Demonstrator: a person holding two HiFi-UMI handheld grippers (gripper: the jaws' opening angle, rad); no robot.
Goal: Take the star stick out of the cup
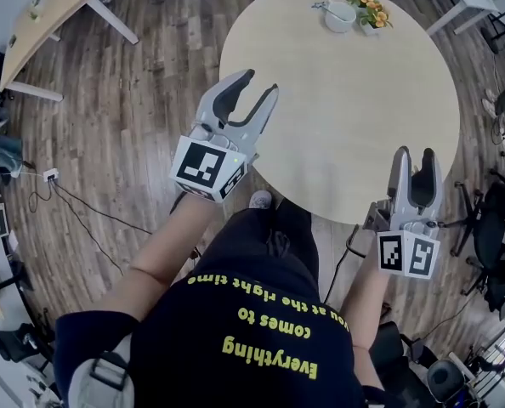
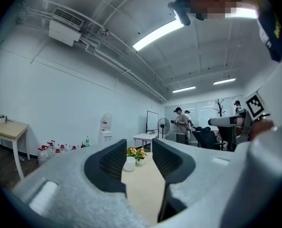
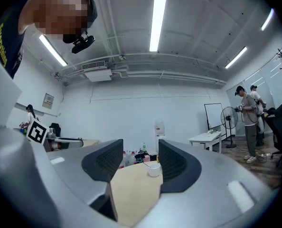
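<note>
A white cup (image 1: 340,15) stands at the far side of the round table (image 1: 346,117), with a thin stick (image 1: 321,7) leaning out of it to the left. My left gripper (image 1: 261,82) hovers at the table's near-left edge, open and empty. Over the near-right edge, my right gripper (image 1: 415,153) is also open and empty. Both are far from the cup. In the left gripper view the cup (image 2: 129,164) shows small between the open jaws of the left gripper (image 2: 138,148). The right gripper view shows the right gripper (image 3: 141,148), the cup (image 3: 154,169) and the stick (image 3: 145,164).
A small pot of orange and yellow flowers (image 1: 370,7) stands right beside the cup. A wooden table (image 1: 48,15) is at the far left, office chairs (image 1: 499,219) at the right, cables (image 1: 74,202) on the floor. People (image 2: 181,125) stand far off.
</note>
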